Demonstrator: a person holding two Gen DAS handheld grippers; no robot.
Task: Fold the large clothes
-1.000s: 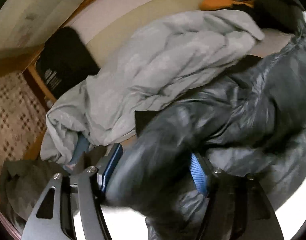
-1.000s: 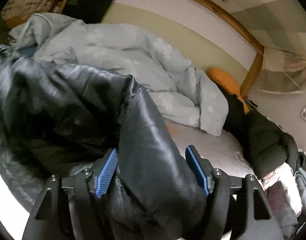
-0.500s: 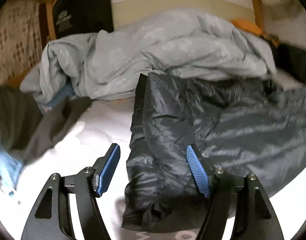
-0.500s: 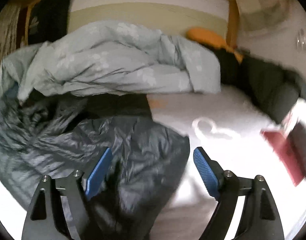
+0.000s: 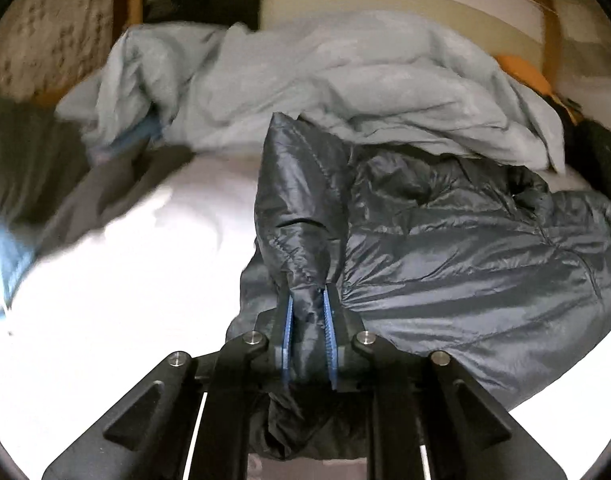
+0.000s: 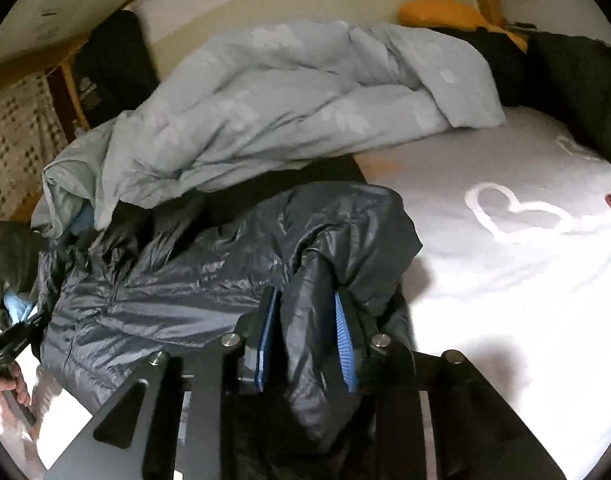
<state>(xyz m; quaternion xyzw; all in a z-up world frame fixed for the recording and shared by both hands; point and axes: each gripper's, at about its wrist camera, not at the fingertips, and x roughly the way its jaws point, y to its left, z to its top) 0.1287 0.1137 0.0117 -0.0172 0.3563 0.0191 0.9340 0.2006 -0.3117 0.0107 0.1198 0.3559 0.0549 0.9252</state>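
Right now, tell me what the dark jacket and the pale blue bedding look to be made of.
Dark quilted puffer jacket: thin glossy synthetic shell, probably nylon, judging by its sheen, fine crinkles and stitched padded channels. Pale blue-grey duvet: matte woven fabric, possibly cotton, with soft folds and a faint leaf print.

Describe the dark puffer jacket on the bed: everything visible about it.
The puffer jacket is dark grey-blue, quilted and shiny like thin nylon. It lies crumpled on the white bedsheet, its far edge against the pale blue duvet. The left gripper has just closed on a pinched, raised fold at one side; the right gripper has just closed on a thicker bunched fold at the other. Which parts these are cannot be told.
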